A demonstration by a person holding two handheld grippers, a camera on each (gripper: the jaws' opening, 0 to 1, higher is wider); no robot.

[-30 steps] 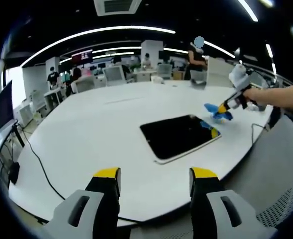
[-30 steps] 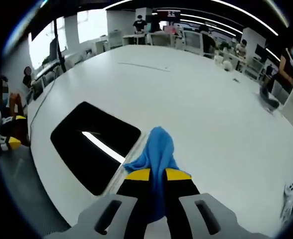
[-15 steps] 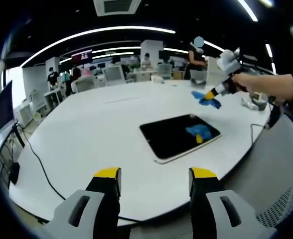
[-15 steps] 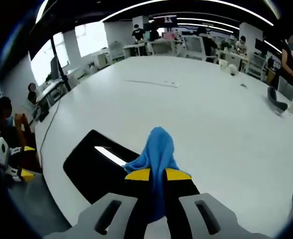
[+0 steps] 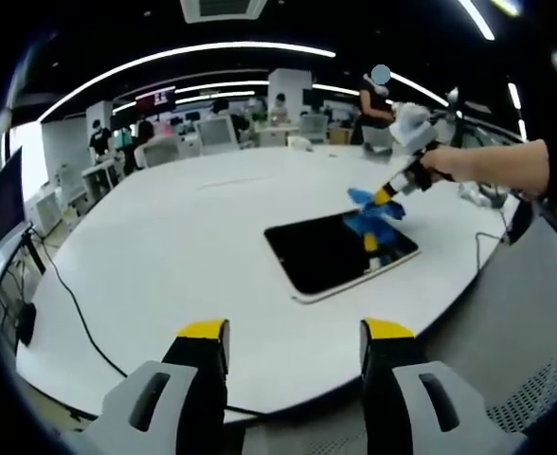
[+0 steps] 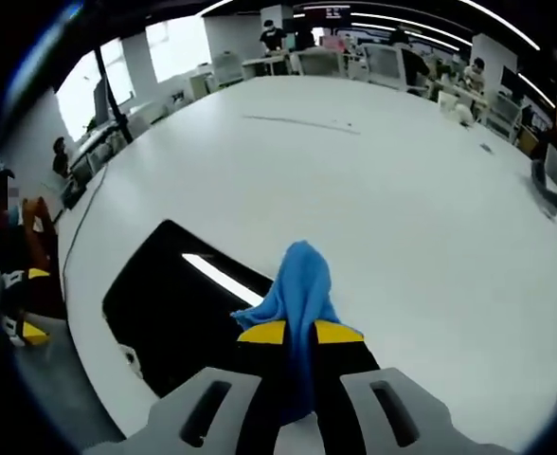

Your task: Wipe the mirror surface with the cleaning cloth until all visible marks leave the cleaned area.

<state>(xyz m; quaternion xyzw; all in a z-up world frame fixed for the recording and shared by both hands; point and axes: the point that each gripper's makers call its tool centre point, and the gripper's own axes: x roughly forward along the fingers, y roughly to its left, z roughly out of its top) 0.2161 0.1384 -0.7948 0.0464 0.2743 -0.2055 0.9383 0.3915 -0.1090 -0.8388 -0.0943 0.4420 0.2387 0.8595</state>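
Note:
A dark rectangular mirror (image 5: 335, 252) lies flat on the white table (image 5: 193, 246); it reflects a bright ceiling light in the right gripper view (image 6: 179, 308). My right gripper (image 6: 299, 334) is shut on a blue cleaning cloth (image 6: 297, 289), which pokes out past the yellow-tipped jaws. From the left gripper view that gripper (image 5: 386, 194) hangs over the mirror's far right part with the cloth (image 5: 368, 204) low above the glass; whether they touch is unclear. My left gripper (image 5: 296, 334) is open and empty at the table's near edge, well short of the mirror.
A black cable (image 5: 65, 299) runs over the table's left edge. Desks, chairs and people (image 5: 103, 144) stand in the office behind. A person's arm (image 5: 492, 166) reaches in from the right. Small white objects (image 5: 477, 194) lie at the far right of the table.
The right gripper carried the cloth from beyond the mirror's right edge, up and then down over the mirror's far right part. The left gripper stayed still.

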